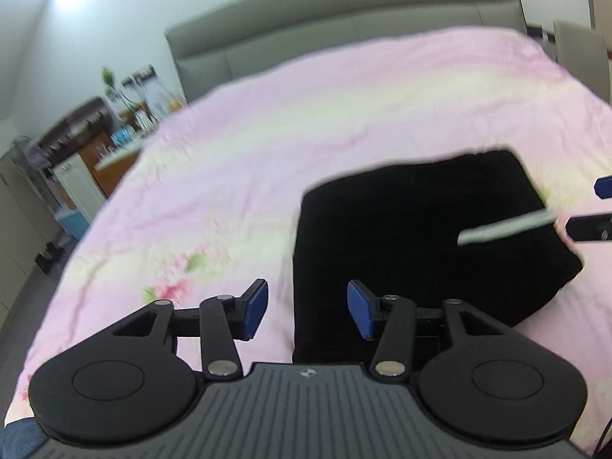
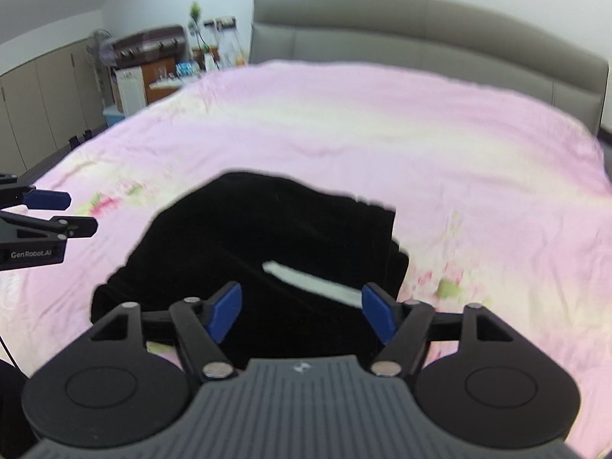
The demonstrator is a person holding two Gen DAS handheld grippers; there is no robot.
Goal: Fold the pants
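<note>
Left wrist view shows the left tool (image 1: 308, 313) with its blue pads spread well apart and nothing between them, hanging above the near edge of the black pants (image 1: 413, 237). Those pants lie folded into a compact, roughly square bundle on the pink floral bedspread (image 1: 267, 145), with a white strip (image 1: 505, 226) lying across the top of the dark cloth toward its right side. At the right border of this view the fingers of the right tool (image 1: 596, 206) poke in, just beside the bundle's right edge.

Right wrist view has the right tool (image 2: 302, 311) spread wide too, empty, poised over the near part of the pants (image 2: 244, 237); the white strip (image 2: 313, 281) runs diagonally toward its right pad. At the left border the left tool (image 2: 72, 212) shows from the side, apart from the bundle, over bare bedspread (image 2: 420, 134). A grey padded headboard (image 2: 420, 34) stands behind the bed, and both views are smeared with motion blur
</note>
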